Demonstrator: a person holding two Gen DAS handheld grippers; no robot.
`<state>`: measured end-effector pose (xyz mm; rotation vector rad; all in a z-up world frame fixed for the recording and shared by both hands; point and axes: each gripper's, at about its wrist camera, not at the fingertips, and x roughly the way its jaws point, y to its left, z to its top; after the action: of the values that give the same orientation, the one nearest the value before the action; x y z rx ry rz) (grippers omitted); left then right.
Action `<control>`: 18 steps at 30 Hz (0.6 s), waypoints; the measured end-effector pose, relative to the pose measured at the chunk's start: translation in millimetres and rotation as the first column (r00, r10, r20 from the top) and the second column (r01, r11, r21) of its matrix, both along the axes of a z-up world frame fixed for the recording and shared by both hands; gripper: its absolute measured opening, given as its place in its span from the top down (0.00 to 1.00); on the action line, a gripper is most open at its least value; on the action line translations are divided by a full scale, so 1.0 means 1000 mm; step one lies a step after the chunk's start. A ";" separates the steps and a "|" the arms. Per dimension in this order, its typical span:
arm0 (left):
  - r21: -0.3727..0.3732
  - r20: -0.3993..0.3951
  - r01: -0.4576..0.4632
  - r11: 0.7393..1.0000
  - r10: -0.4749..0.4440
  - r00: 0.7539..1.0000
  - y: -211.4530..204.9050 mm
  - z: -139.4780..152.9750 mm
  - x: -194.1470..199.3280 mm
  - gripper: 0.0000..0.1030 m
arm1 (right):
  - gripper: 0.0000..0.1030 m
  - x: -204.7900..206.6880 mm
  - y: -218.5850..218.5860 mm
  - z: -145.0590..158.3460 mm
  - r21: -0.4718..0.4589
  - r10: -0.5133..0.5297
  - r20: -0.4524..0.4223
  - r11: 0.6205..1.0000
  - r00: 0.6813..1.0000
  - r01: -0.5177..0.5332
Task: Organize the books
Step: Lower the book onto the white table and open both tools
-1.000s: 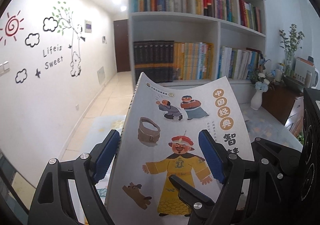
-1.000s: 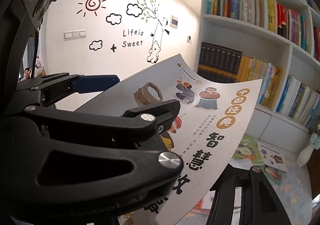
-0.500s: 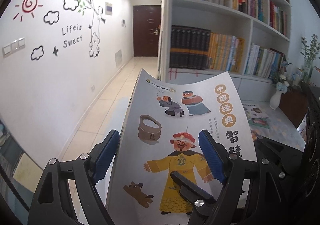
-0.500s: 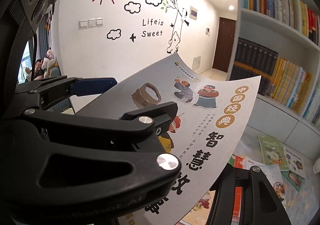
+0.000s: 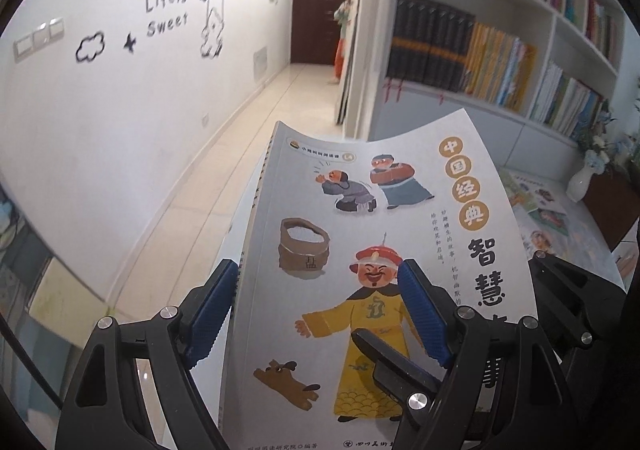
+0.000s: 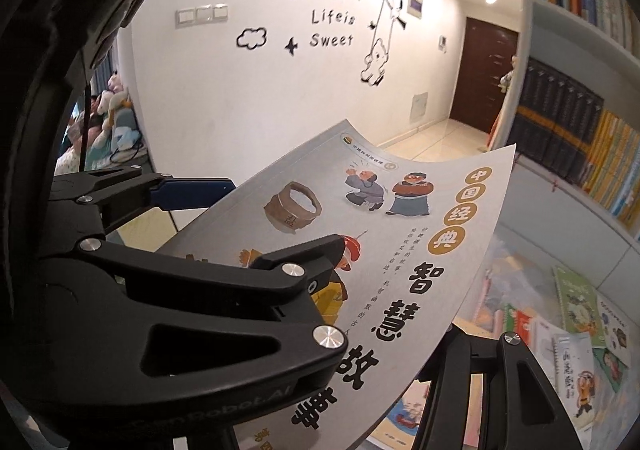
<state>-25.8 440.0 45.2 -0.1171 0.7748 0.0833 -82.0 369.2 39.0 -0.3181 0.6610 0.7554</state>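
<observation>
Though shared book [image 5: 360,234]; stuffed toys [image 6: 114,95] right-only

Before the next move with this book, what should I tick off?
1. Book clear of the table: ok.
2. Left gripper grip: one pad by the spine edge, the other over the cover; firm hold cannot tell.
3. Right gripper grip: one finger over the cover, one beneath; cannot tell.
4. Book flat: not ok, the cover is bowed.
5. Free slot in the bookcase: cannot tell; the visible rows look full.
</observation>
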 end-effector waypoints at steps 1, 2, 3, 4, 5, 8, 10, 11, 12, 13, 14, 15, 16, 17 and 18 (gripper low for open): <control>-0.007 -0.017 -0.006 1.000 0.006 1.000 0.003 -0.007 -0.001 0.24 | 0.45 0.001 0.003 -0.005 -0.004 0.006 -0.009 1.000 1.000 -0.006; -0.017 -0.044 -0.012 1.000 0.011 0.999 0.008 -0.018 -0.002 0.24 | 0.45 0.001 0.006 -0.013 -0.013 0.013 -0.023 1.000 1.000 -0.013; -0.024 -0.066 -0.018 1.000 0.016 0.998 0.011 -0.027 -0.004 0.24 | 0.45 0.001 0.009 -0.021 -0.022 0.019 -0.039 1.000 0.999 -0.020; -0.030 -0.090 -0.023 0.999 0.020 0.996 0.014 -0.036 -0.004 0.24 | 0.45 0.002 0.012 -0.030 -0.031 0.027 -0.063 0.999 0.998 -0.029; -0.038 -0.121 -0.028 0.999 0.024 0.992 0.017 -0.048 -0.004 0.24 | 0.45 0.002 0.015 -0.039 -0.040 0.034 -0.090 0.998 0.995 -0.038; -0.057 -0.172 -0.033 0.998 0.023 0.985 0.023 -0.079 -0.005 0.24 | 0.45 0.003 0.020 -0.071 -0.056 0.045 -0.164 0.997 0.985 -0.055; -0.070 -0.209 -0.041 0.997 0.025 0.978 0.028 -0.100 -0.003 0.24 | 0.45 0.004 0.024 -0.094 -0.071 0.043 -0.192 0.996 0.981 -0.057; -0.078 -0.229 -0.049 0.996 0.030 0.973 0.029 -0.112 -0.002 0.24 | 0.45 0.005 0.026 -0.105 -0.073 0.044 -0.205 0.996 0.978 -0.060; -0.087 -0.237 -0.053 0.995 0.031 0.971 0.031 -0.119 -0.002 0.24 | 0.45 0.008 0.027 -0.120 -0.072 0.046 -0.235 0.995 0.971 -0.064; -0.098 -0.242 -0.056 0.994 0.031 0.970 0.032 -0.126 -0.002 0.24 | 0.45 0.011 0.029 -0.129 -0.072 0.045 -0.261 0.995 0.964 -0.066; -0.102 -0.250 -0.061 0.993 0.034 0.968 0.033 -0.135 -0.001 0.24 | 0.45 0.014 0.032 -0.140 -0.074 0.043 -0.288 0.995 0.957 -0.067; -0.105 -0.257 -0.061 0.993 0.032 0.966 0.034 -0.141 0.000 0.24 | 0.45 0.017 0.033 -0.150 -0.075 0.039 -0.316 0.995 0.948 -0.066; -0.111 -0.268 -0.058 0.992 0.027 0.963 0.034 -0.147 0.003 0.24 | 0.45 0.020 0.033 -0.160 -0.075 0.033 -0.340 0.995 0.940 -0.062; -0.114 -0.283 -0.060 0.992 0.025 0.959 0.034 -0.153 0.005 0.24 | 0.45 0.022 0.034 -0.167 -0.078 0.025 -0.356 0.995 0.934 -0.057; -0.114 -0.295 -0.062 0.991 0.026 0.955 0.035 -0.159 0.007 0.24 | 0.45 0.024 0.034 -0.174 -0.088 0.013 -0.366 0.995 0.930 -0.048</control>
<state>-18.5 474.8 -113.6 -0.2429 1.0751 0.0969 -57.6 403.6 -135.1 -0.2774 1.0492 0.8230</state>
